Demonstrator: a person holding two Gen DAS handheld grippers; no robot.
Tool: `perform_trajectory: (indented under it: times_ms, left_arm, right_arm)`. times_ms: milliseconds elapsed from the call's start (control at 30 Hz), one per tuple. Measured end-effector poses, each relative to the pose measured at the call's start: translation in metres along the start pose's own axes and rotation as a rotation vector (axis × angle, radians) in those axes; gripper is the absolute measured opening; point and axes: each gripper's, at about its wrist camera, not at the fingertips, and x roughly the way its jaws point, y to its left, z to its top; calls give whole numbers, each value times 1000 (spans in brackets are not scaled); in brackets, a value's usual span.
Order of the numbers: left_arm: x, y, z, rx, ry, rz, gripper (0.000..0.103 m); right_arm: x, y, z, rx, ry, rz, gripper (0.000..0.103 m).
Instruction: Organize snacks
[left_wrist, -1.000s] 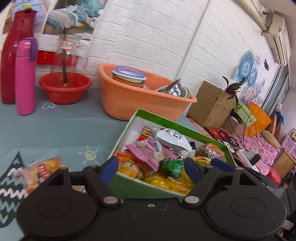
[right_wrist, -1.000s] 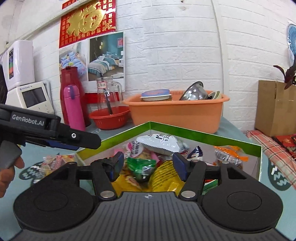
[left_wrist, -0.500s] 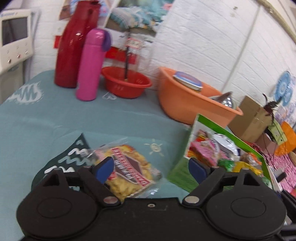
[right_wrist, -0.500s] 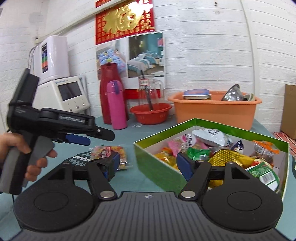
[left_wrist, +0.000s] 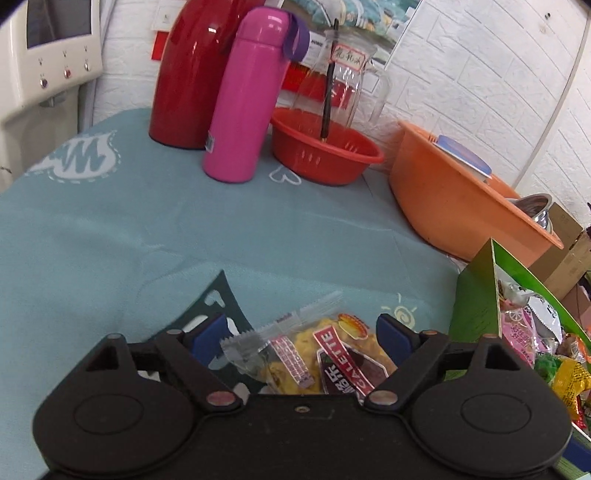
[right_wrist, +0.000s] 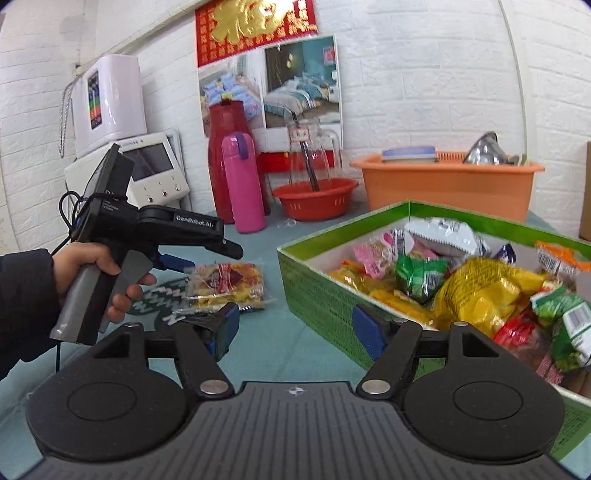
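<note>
The left gripper (left_wrist: 297, 328), jaws wide apart, straddles the clear yellow-filled snack packet (left_wrist: 317, 354) lying on the teal cloth left of the green cardboard box (right_wrist: 332, 291), while the open right gripper (right_wrist: 295, 328) is farther off.

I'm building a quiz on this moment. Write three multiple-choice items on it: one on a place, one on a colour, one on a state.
1. Where does the clear snack packet lie?
A. inside the green box
B. on the teal cloth, left of the green box
C. in the orange tub

2. What colour is the bottle in front of the red flask?
A. pink
B. blue
C. white

3. How does the left gripper stand?
A. shut on the packet
B. open, a finger on either side of the packet
C. shut, empty

Answers
1. B: the right wrist view shows it on the teal cloth, outside the green box.
2. A: its body is pink with a purple strap.
3. B: the left wrist view shows its fingers spread apart around the packet.
</note>
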Motion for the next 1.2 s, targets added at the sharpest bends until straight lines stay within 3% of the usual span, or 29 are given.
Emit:
perform_trajectory:
  times_ms: [100, 167, 400, 567, 700, 833, 1200]
  left_arm:
    - [-8, -3, -11, 33, 13, -40, 100]
    - [-23, -4, -22, 28, 44, -107, 88]
    - [-78, -23, -78, 29, 89, -203, 78]
    - [-109, -35, -107, 52, 120, -254, 77]
    - [-132, -34, -116, 71, 92, -225, 103]
    - [-141, -33, -107, 58, 33, -184, 103]
    - [-116, -55, -116, 126, 92, -129, 103]
  right_arm:
    - [4, -2, -4, -3, 27, -15, 103]
    - [1, -3, -5, -1, 21, -5, 103]
    - [-4, 4, -10, 64, 67, 82, 103]
    - [-18, 18, -21, 68, 103, 107, 103]
    - [-32, 20, -31, 101, 130, 124, 103]
    - [-36, 22, -36, 141, 153, 120, 103]
    - [-27, 37, -38, 133, 180, 68, 95]
